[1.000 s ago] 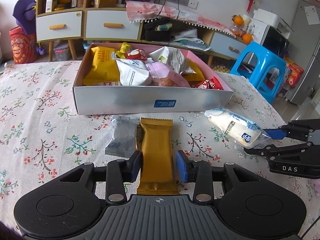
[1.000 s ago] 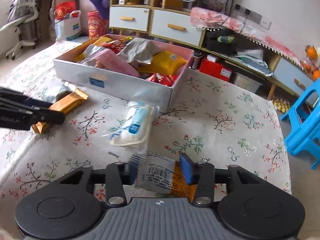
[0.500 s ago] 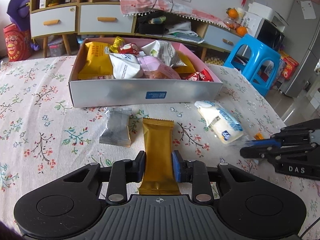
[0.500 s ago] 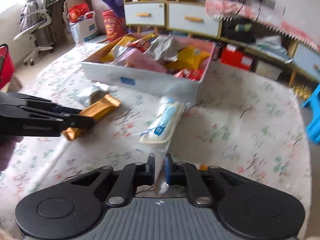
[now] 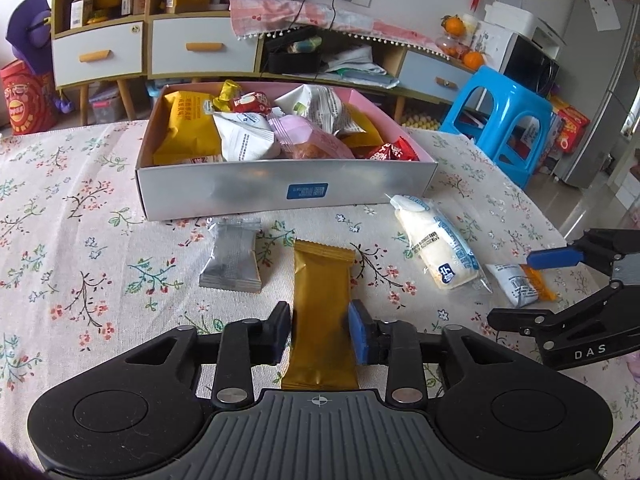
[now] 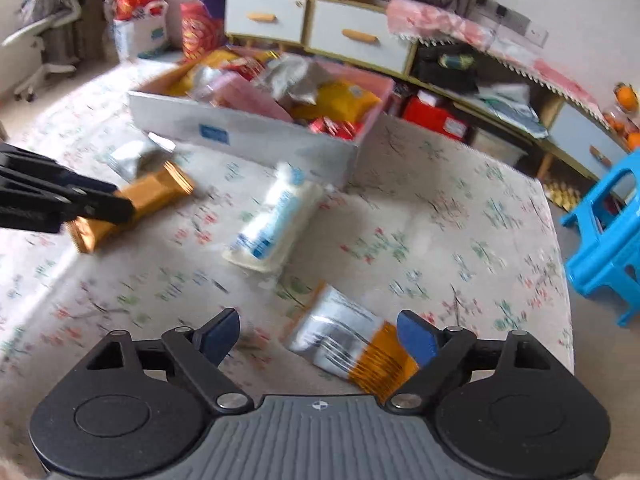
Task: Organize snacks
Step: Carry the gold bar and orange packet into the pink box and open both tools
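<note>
A gold snack bar lies on the floral tablecloth between the pads of my left gripper. Its jaws are opening and the pads stand just off the bar's sides. Beside it are a silver pouch and a white-and-blue bag. My right gripper is opening wide above a small white-and-orange packet, which lies flat between its fingers untouched. The silver box behind holds several snack bags.
A blue plastic stool stands off the table's right corner. Drawers and shelves line the wall behind the box. The table's edge runs close on the right, near my right gripper.
My right gripper let go of the white-and-blue bag's edge and spread wide, and it now straddles the white-and-orange packet. My left jaws eased off their pinch on the gold bar.
</note>
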The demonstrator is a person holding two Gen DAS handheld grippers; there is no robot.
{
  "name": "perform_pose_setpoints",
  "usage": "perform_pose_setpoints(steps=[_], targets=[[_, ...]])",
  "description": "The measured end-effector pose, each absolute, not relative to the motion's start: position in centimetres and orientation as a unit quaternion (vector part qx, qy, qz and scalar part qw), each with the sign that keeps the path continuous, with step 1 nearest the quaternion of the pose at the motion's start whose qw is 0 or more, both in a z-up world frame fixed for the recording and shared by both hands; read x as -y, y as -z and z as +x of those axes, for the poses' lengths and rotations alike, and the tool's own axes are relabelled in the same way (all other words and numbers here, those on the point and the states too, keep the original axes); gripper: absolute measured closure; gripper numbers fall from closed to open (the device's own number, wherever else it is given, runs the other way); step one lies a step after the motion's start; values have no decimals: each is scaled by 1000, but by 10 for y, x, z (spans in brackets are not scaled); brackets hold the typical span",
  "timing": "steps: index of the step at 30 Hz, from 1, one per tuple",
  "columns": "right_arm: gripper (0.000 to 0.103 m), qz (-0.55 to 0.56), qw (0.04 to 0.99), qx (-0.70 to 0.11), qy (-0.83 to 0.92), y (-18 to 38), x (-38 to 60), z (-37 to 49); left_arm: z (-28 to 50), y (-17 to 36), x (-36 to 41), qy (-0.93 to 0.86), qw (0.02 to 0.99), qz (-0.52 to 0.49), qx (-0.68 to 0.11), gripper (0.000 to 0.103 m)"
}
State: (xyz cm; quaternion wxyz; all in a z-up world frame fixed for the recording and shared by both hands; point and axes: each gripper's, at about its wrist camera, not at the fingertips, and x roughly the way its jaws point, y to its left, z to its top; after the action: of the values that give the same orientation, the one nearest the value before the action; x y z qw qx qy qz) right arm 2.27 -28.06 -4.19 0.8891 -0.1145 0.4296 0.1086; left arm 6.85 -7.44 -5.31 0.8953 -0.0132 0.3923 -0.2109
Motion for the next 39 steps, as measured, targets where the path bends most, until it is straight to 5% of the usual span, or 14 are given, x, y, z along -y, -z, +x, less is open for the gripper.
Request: perform_pose_setpoints(steps=[7,11,18,20,22,39], targets=[[32,-52,887,-447,-107,45,301,28,67,58,85,213,899,26,-383,63],[63,-51,888,-442,-119,40,297,27,65,57,90,216,899,47,-378,70],[78,-67,886,-440,-131,36,293,26,60,54,93,217,898,61,-377,78],[95,-66,889,-435,-128,32,294,25,60,52,92,217,897,56,-380,78],[101,-51,893,-430,-124,26,298,25,61,50,91,220,896,47,-382,78],[102,-1,917,-386,-104,-2,291,40,70,18,72,210,904,-22,-371,78]])
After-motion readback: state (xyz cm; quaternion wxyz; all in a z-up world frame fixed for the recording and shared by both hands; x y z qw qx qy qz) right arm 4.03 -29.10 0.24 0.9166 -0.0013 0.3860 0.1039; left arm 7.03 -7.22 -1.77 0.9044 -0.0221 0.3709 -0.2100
